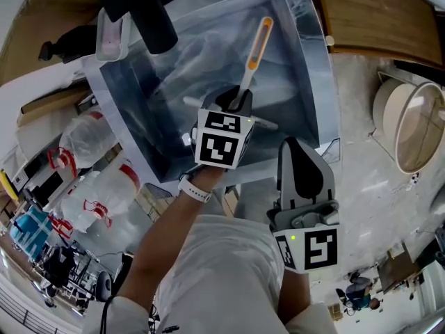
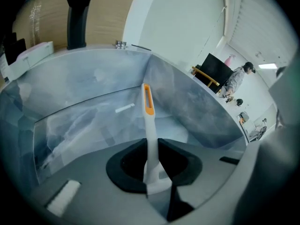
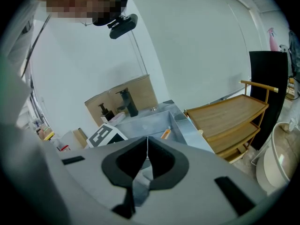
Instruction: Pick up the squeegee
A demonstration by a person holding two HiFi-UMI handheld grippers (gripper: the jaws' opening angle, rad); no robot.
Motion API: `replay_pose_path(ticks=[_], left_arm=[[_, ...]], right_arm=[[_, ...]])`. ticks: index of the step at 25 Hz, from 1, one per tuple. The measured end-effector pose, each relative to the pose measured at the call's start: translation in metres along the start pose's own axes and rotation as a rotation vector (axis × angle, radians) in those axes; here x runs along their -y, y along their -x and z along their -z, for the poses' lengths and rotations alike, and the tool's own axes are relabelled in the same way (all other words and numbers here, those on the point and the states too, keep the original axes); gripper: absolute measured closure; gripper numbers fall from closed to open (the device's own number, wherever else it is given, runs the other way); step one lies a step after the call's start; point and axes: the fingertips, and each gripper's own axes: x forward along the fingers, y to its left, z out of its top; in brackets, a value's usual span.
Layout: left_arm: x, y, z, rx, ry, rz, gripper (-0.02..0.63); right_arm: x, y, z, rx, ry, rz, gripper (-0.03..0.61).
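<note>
The squeegee has a white handle [image 1: 248,75] ending in an orange tip [image 1: 260,36], and its crossbar lies low in the grey sink [image 1: 300,61]. My left gripper [image 1: 236,104] reaches into the sink and is shut on the handle just above the crossbar. In the left gripper view the white handle [image 2: 150,130] rises from between the black pads [image 2: 125,165] up to the orange tip [image 2: 147,101]. My right gripper [image 1: 296,146] hangs outside the sink's front edge, near the person's body. Its jaws [image 3: 145,161] are shut with nothing between them.
A black faucet [image 1: 149,12] and a white soap tray [image 1: 111,35] stand at the sink's back left. A wooden rack [image 1: 379,12] is to the right, with a round white bin [image 1: 410,124] below it. Plastic bags [image 1: 94,162] lie to the left.
</note>
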Motion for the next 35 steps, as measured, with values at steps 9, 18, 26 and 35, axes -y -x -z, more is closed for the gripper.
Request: replay_pose_path(ticks=[9, 18, 26, 35], left_arm=[[-0.005, 0.066, -0.012, 0.119, -0.014, -0.040, 0.545], [0.013, 0.147, -0.018, 0.239, -0.046, -0.038, 0.546], [0.024, 0.231, -0.032, 0.379, -0.044, -0.041, 0.546], [0.014, 0.339, -0.052, 0.565, -0.022, -0.106, 0.548]], right_arm=[[-0.025, 0.025, -0.024, 0.061, 0.061, -0.023, 0.571], [-0.054, 0.057, -0.052, 0.120, 0.139, -0.049, 0.571], [-0.086, 0.089, -0.084, 0.174, 0.219, -0.058, 0.571], [-0.118, 0.120, -0.122, 0.239, 0.320, -0.074, 0.571]])
